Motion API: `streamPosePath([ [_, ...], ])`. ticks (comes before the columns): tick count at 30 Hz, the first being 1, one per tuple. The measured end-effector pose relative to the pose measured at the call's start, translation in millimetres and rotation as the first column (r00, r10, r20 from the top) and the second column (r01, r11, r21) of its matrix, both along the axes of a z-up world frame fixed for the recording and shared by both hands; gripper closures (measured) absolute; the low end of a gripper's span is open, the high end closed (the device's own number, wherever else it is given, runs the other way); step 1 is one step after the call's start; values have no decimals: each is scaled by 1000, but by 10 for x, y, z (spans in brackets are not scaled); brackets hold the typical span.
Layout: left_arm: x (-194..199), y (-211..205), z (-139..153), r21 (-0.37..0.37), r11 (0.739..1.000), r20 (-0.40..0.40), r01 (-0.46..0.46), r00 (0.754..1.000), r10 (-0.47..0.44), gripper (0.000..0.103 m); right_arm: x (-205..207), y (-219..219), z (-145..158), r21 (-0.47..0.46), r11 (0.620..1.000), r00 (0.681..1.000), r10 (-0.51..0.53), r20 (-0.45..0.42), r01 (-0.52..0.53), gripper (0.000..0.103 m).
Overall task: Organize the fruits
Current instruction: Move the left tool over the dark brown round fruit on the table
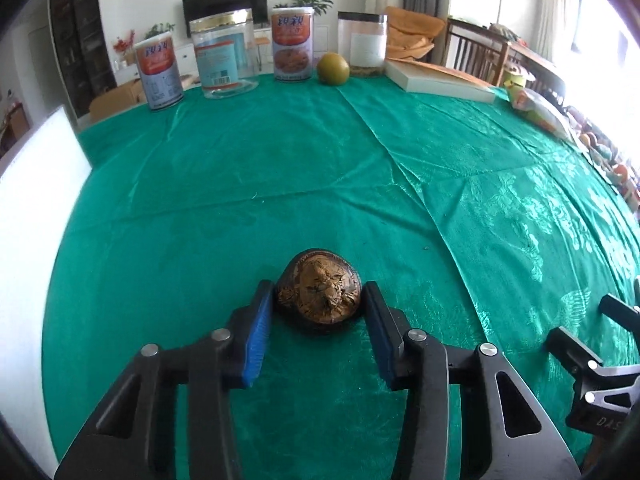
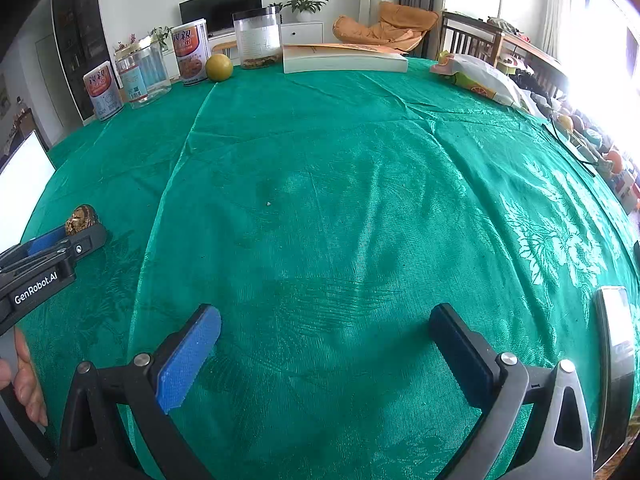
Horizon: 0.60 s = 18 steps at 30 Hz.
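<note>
A dark brown, wrinkled round fruit (image 1: 319,298) sits on the green tablecloth between the two pads of my left gripper (image 1: 319,300). The pads touch or nearly touch its sides, and the fruit rests on the cloth. It also shows in the right wrist view (image 2: 82,218) at the far left, at the tip of the left gripper (image 2: 76,240). A yellow-green citrus fruit (image 1: 333,69) stands at the far edge, also seen in the right wrist view (image 2: 219,67). My right gripper (image 2: 324,328) is open and empty above the cloth.
Along the far edge stand two printed cans (image 1: 159,73) (image 1: 292,44), a clear jar (image 1: 224,54), a dark-lidded jar (image 1: 362,44) and a thick book (image 2: 340,59). A snack bag (image 2: 478,76) lies at right. A white board (image 1: 36,168) stands at left. A shiny metal rim (image 2: 616,344) is at right.
</note>
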<state>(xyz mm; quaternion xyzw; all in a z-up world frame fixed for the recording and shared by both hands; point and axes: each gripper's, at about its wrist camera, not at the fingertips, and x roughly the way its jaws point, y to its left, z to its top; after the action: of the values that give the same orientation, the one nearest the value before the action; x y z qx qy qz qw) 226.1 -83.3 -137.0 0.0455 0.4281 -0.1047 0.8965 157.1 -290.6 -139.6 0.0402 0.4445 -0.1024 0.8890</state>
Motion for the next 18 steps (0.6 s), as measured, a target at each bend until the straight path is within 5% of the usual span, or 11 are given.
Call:
streamPosePath([
  [6, -164, 298, 24, -11, 1000, -33, -7, 999, 7, 54, 2, 2, -1, 0, 1000, 1000, 0, 0, 0, 0],
  [9, -194, 380, -35, 31, 999, -17, -28, 999, 28, 23, 2, 3, 0, 0, 1000, 1000, 0, 0, 0, 0],
  [16, -122, 505, -93, 18, 997, -31, -77, 996, 78, 5, 4, 10, 1, -4, 1000, 1000, 7, -2, -7, 0],
  [18, -113, 516, -109, 17, 996, -40, -93, 995, 94, 2, 84, 11, 19, 0, 996, 995, 90, -33, -90, 0],
])
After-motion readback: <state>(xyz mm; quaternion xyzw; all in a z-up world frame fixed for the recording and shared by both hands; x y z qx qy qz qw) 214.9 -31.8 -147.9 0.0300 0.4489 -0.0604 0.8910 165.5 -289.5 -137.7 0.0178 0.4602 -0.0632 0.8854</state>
